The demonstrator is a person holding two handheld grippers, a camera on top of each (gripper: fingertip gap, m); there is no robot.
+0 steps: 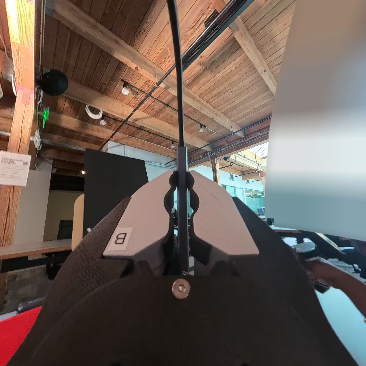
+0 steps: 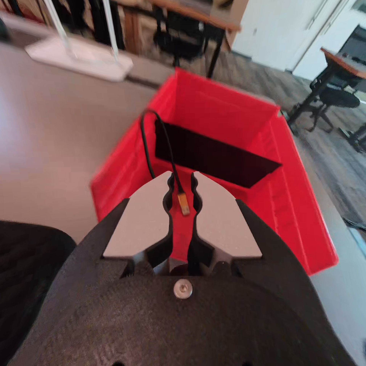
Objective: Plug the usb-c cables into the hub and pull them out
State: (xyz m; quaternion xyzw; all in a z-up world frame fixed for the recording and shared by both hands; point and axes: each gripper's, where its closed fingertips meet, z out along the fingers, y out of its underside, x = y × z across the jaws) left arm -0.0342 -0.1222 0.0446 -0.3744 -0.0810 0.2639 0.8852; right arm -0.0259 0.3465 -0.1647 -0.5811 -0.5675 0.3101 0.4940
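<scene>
Hub: slim dark bar (image 1: 182,190) clamped edge-on between the grey fingers (image 1: 146,213) of the left tongs (image 1: 182,175), running from deep in the jaws out past the tips.
Hub lead: black cord (image 1: 179,83) rises from the bar's far end and leaves the top of the left wrist view.
Left tongs: closed on the hub and tilted upward, so a plank ceiling (image 1: 126,59) with beams fills the background.
Sticker: white label (image 1: 119,238) on the left finger of the left tongs.
Right tongs: gripper (image 2: 182,174) held open, gripping nothing, jaws apart over a red bin (image 2: 217,111).
USB-C cable: black cable (image 2: 146,138) loops over the bin's left wall and down inside; its connector (image 2: 183,204), brownish with a metal tip, shows in the gap between the open jaws, lower than the fingertips. Whether it touches either finger I cannot tell.
Bin contents: flat black panel (image 2: 210,156) lying across the bin behind the connector.
Table: pale surface (image 2: 49,128) carrying the bin; the right wrist view is motion-blurred.
Background: office chair (image 2: 334,99) beyond the bin, well apart from it.
</scene>
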